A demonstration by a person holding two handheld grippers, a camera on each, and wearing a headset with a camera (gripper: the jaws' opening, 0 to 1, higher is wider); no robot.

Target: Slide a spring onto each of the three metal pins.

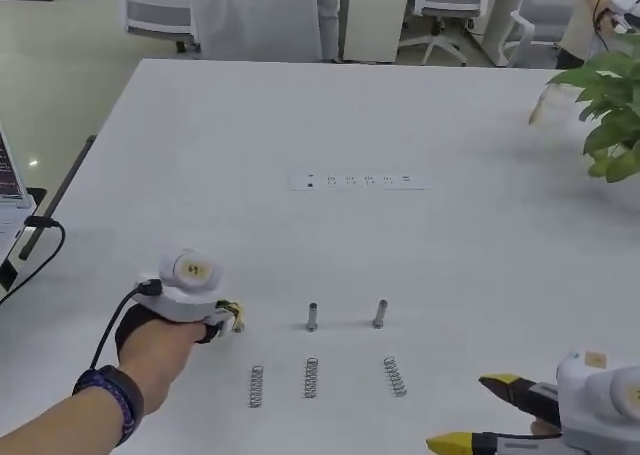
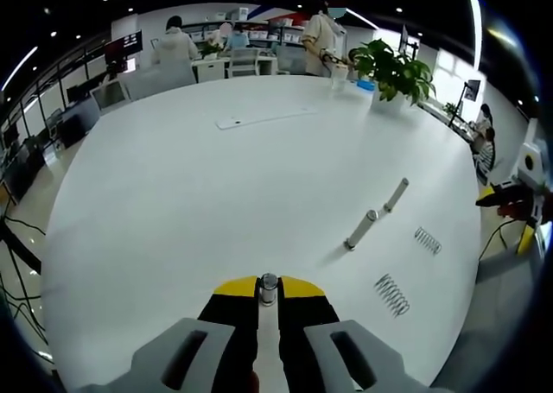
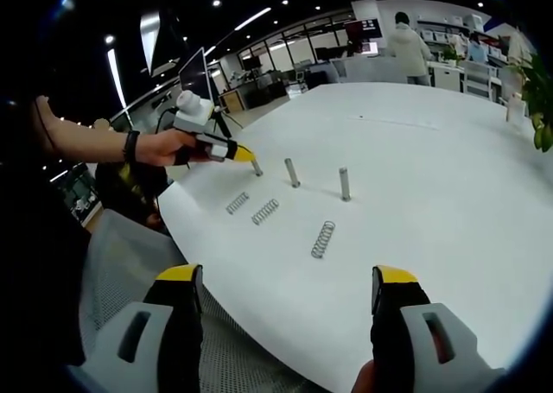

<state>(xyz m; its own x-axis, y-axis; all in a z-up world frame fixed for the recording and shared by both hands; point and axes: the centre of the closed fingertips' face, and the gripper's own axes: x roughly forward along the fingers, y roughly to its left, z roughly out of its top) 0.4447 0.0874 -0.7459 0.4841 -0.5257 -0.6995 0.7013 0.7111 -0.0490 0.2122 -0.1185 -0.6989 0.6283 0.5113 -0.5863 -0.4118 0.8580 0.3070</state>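
Three metal pins stand upright on the white table: the left pin [image 1: 238, 323], the middle pin [image 1: 312, 316] and the right pin [image 1: 380, 313]. Three springs lie flat in front of them, a left spring [image 1: 256, 386], a middle spring [image 1: 311, 377] and a right spring [image 1: 395, 375]. My left gripper [image 1: 232, 315] is shut on the left pin [image 2: 269, 288], whose top shows between the yellow tips. My right gripper [image 1: 470, 412] is open at the table's near right edge, empty [image 3: 287, 281], a short way from the right spring [image 3: 322, 238].
A power strip panel [image 1: 358, 181] is set into the table's middle. A green plant [image 1: 612, 115] stands at the far right. A laptop and cable [image 1: 40, 237] sit at the left edge. Office chairs [image 1: 255, 20] stand beyond the far edge.
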